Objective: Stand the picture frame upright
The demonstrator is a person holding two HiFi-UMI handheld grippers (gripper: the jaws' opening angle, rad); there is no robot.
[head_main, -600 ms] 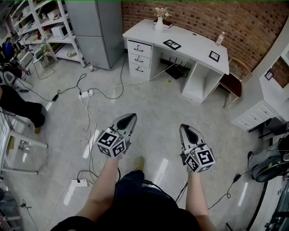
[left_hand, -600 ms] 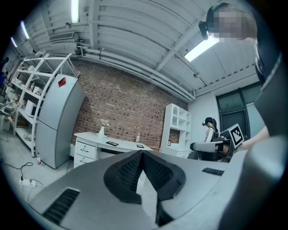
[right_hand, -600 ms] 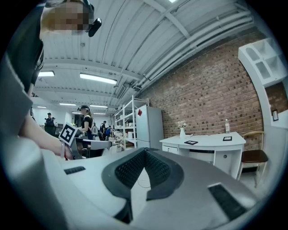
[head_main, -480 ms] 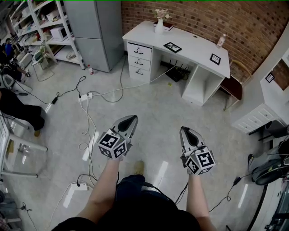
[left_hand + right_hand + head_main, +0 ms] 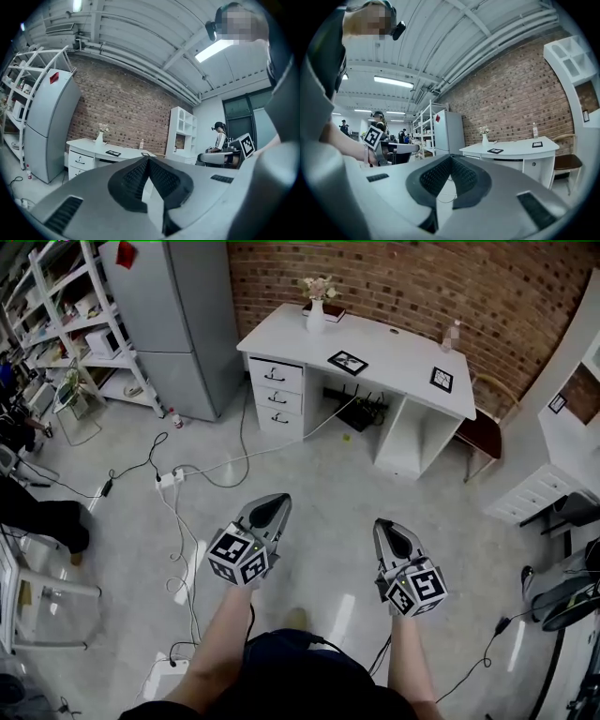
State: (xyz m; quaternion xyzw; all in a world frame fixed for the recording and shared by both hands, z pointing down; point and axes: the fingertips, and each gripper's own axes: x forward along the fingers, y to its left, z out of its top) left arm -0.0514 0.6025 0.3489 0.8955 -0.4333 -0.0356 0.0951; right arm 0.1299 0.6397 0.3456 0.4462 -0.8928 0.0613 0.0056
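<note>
Two picture frames lie flat on the white desk (image 5: pixel 281 326) across the room: one (image 5: pixel 348 361) near the middle, another (image 5: pixel 442 379) toward the right end. They also show small in the right gripper view, the middle frame (image 5: pixel 495 151) and the right one (image 5: pixel 537 145). My left gripper (image 5: pixel 277 501) and right gripper (image 5: pixel 383 525) are held level over the floor, well short of the desk, both shut with nothing between the jaws. In the left gripper view the desk (image 5: pixel 86 146) with the middle frame (image 5: pixel 113 153) is ahead, beyond the shut left gripper (image 5: pixel 147 159).
A white vase with flowers (image 5: pixel 316 304) and a bottle (image 5: pixel 454 335) stand on the desk. Cables and a power strip (image 5: pixel 169 478) cross the floor on the left. A grey fridge (image 5: pixel 178 315) and shelves (image 5: pixel 66 324) stand left; a chair (image 5: pixel 478 439) and white cabinet (image 5: pixel 530 498) right.
The view has shifted forward toward the desk; both grippers kept their pose, shut and side by side.
</note>
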